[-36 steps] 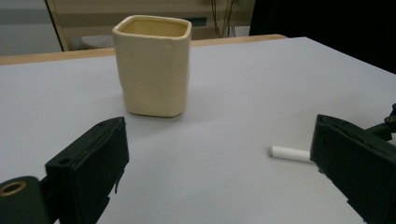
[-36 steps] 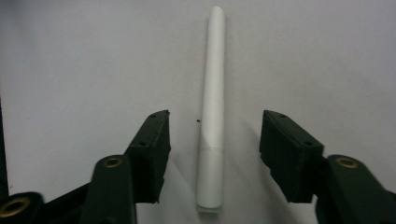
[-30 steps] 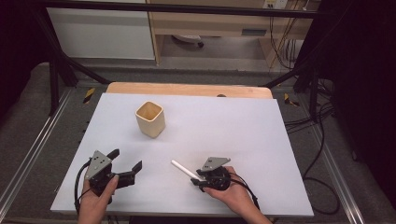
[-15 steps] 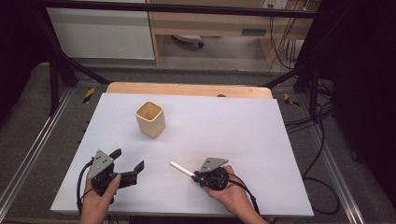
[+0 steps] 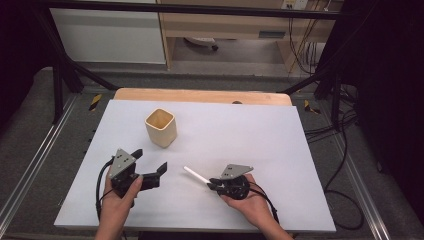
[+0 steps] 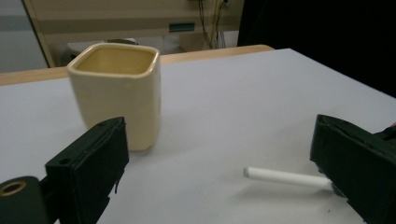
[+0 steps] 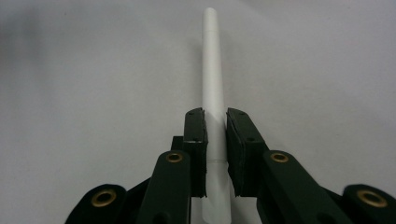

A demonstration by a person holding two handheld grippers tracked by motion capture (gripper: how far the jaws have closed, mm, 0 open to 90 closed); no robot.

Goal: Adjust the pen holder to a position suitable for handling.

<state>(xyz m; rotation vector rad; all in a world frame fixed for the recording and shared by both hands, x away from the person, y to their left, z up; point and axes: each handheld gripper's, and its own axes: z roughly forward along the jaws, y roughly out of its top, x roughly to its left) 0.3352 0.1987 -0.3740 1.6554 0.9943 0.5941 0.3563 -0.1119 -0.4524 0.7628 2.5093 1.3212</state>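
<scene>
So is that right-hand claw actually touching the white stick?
Touching. In the right gripper view the right gripper has both black pads pressed against the sides of the white stick, with no gap on either side.

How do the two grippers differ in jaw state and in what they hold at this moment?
The left gripper has its jaws spread wide and empty; the right gripper has its jaws shut on the white stick. The left gripper points toward the cream cup; the right gripper points leftward along the stick. Both are black, hand-held, low over the white table.
</scene>
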